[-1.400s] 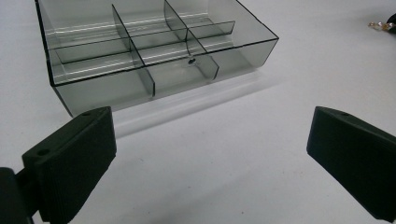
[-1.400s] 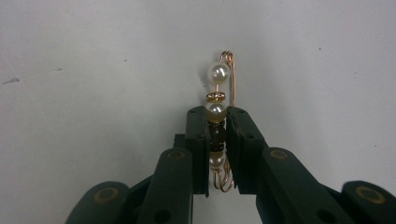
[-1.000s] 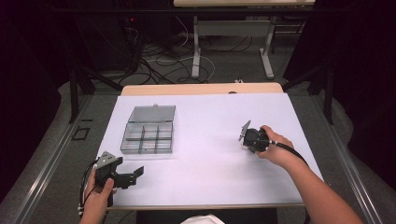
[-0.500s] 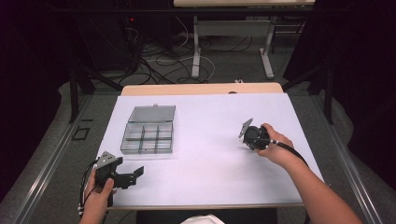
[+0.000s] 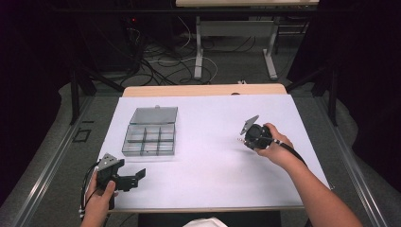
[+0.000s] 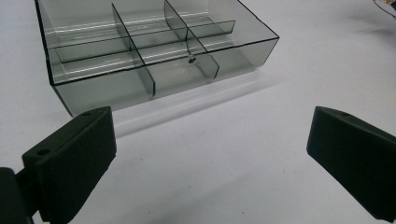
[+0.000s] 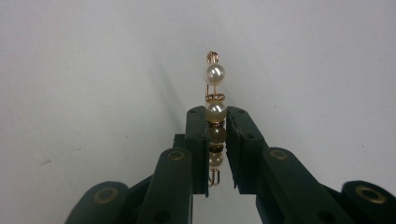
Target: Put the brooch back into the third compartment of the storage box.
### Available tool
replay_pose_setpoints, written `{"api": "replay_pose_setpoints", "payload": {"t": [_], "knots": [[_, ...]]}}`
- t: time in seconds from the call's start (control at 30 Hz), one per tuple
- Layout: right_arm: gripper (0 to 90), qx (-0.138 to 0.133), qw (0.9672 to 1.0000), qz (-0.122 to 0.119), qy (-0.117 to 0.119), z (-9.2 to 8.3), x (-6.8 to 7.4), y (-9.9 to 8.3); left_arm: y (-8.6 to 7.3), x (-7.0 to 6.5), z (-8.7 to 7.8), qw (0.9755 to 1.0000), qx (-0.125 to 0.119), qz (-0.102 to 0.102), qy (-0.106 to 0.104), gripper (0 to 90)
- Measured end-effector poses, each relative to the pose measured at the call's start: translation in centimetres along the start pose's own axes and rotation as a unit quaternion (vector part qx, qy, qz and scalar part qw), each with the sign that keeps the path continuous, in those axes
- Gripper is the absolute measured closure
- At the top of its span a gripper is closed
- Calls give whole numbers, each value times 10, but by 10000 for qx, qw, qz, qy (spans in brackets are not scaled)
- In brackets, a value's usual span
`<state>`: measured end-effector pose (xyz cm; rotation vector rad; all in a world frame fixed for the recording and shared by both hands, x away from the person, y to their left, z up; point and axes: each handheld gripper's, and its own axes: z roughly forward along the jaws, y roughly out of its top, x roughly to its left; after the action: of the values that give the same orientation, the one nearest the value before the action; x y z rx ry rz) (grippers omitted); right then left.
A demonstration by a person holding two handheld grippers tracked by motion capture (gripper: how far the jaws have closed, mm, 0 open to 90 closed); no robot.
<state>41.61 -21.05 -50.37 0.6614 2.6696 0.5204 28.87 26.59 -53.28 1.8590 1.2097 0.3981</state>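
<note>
The white table sheet [image 5: 208, 165] is bounded by a wooden table edge [image 5: 203, 90] at the far side and by metal rails at both flanks. A wide bare stretch of sheet is left between the compartment box [image 5: 150, 138], set at the left half, and the right gripper [image 5: 246, 137], held over the right half. The left gripper [image 5: 135, 176] is held at the near left corner, just short of the box's near wall; its jaws are spread wide, with nothing between them, as is shown in the left gripper view.

Against the earlier frames, no shift of the box or the left gripper is seen; the right gripper is found very slightly nearer the person.

The pearl pin [image 7: 214, 112] is clamped between the right gripper's closed jaws, above the sheet. It is seen as a thin gold wire strung with cream pearls and small gold spacers, its looped end protruding beyond the jaw tips.
</note>
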Motion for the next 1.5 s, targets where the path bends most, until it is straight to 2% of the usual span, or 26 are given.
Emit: {"api": "replay_pose_setpoints", "payload": {"t": [0.33, 0.37, 0.4, 0.43, 0.47, 0.53, 0.57, 0.6, 0.67, 0.87, 0.9, 1.1, 1.5], "knots": [[798, -495, 9986, 171, 21, -4, 1, 8, 0, 0, 0, 10000, 4, -9, -6, 16], [797, -553, 9983, 160, -37, -4, 0, 9, 0, 0, 0, 10000, 1, -14, -9, 16], [797, -601, 9980, 214, 22, -5, 1, 10, 0, 0, 1, 10000, 1, -14, -8, 17], [797, -632, 9977, 245, -50, -5, 1, 10, 0, 0, 1, 10000, 7, -15, -26, 17], [797, -706, 9972, 238, 26, -5, 1, 11, 0, 0, 1, 10000, 6, -19, -28, 16], [798, -688, 9973, 248, -85, -6, 2, 13, 0, 0, 1, 10000, 5, -21, -26, 17], [798, -757, 9967, 289, -51, -6, 2, 14, 0, 0, 1, 10000, 5, -23, -27, 16], [798, -711, 9971, 256, -84, -6, 2, 15, 0, 0, 1, 10000, 3, -22, -28, 17], [798, -832, 9962, 275, -10, -4, 3, 17, 0, 0, 1, 10000, 4, -23, -29, 16], [797, -974, 9947, 329, 69, 0, 6, 24, 0, 0, 1, 10000, 5, -20, -33, 17], [797, -918, 9952, 337, 56, 0, 6, 25, 0, 0, 1, 10000, 3, -20, -34, 17], [797, -1047, 9938, 340, 185, 3, 9, 33, 0, 1, 0, 10000, 7, 1, -24, 17], [797, -1181, 9917, 408, 294, 11, 17, 49, 0, 1, 0, 10000, -15, 1, -11, 17]]}}
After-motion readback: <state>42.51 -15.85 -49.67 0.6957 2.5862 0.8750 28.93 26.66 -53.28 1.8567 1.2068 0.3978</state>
